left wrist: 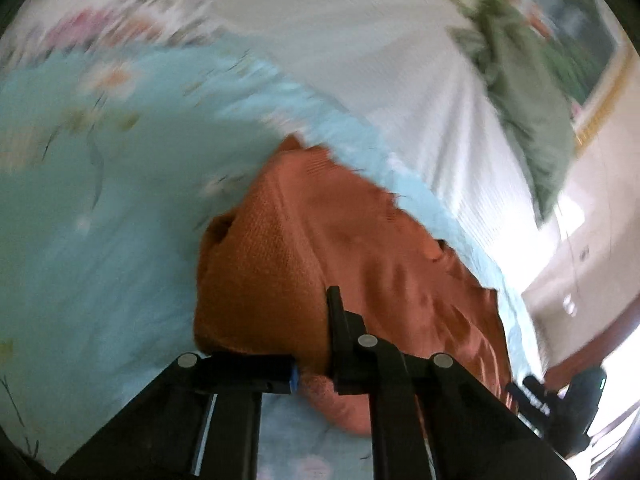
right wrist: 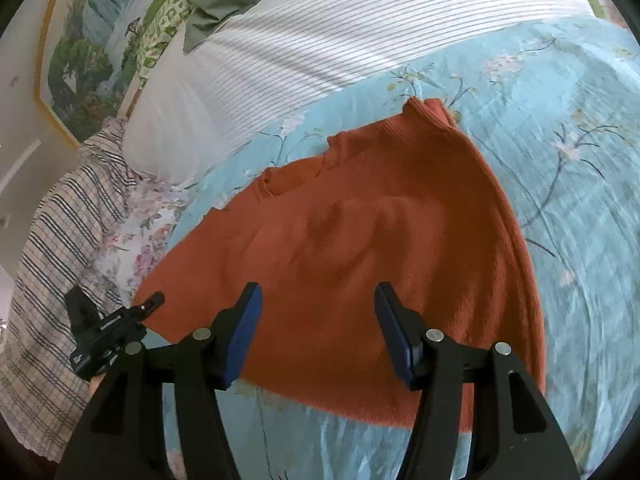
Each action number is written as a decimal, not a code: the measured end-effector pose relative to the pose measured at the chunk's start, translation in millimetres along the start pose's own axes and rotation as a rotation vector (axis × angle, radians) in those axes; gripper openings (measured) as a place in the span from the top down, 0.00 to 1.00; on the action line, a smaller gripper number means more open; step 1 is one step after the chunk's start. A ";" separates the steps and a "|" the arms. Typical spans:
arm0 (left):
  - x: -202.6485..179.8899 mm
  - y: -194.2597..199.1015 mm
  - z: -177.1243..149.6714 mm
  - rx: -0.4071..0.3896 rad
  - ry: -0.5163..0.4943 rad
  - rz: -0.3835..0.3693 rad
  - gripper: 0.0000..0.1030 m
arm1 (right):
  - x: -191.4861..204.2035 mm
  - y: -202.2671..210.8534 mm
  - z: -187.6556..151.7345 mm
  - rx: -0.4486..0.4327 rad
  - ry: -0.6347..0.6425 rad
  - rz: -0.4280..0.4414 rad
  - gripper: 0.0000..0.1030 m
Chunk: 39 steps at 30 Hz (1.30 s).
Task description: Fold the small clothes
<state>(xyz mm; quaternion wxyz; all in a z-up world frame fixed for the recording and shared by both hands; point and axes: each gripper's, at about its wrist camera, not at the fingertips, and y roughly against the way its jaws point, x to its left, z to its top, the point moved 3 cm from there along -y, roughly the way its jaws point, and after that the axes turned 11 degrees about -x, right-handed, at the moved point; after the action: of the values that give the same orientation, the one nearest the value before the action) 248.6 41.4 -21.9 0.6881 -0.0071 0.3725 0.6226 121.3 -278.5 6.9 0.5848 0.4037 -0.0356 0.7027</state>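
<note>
My left claw [left wrist: 316,344] is clamped on a fold of the orange sweater [right wrist: 360,248] while my right claw [right wrist: 318,332] hovers wide open, empty, above it on the bed [right wrist: 560,184].

An orange knit sweater [right wrist: 360,240] lies spread on a light blue floral bedspread [right wrist: 560,160], its ribbed collar at the far end. One edge [left wrist: 256,292] is lifted and doubled over the body, showing a coarser weave, and the middle is softly wrinkled.
</note>
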 end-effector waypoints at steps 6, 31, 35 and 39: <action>-104.6 -0.3 -17.5 0.016 -0.329 -0.131 0.93 | -4.6 -14.8 16.5 0.059 -0.056 0.080 0.42; -176.0 -9.3 -91.1 0.091 -0.590 -0.241 0.94 | 24.8 -152.0 31.1 0.407 -0.169 0.184 0.23; -181.8 -7.8 -97.0 0.090 -0.630 -0.234 0.94 | 25.5 -170.2 32.0 0.421 -0.204 0.207 0.34; -183.5 -6.8 -100.7 0.099 -0.642 -0.227 0.94 | 29.8 -168.6 41.3 0.379 -0.165 0.229 0.77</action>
<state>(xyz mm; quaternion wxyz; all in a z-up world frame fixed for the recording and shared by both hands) 213.4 -164.0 -2.0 0.8346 0.1815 0.1635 0.4937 286.7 -223.6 -18.5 0.4102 0.5557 0.0038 0.7231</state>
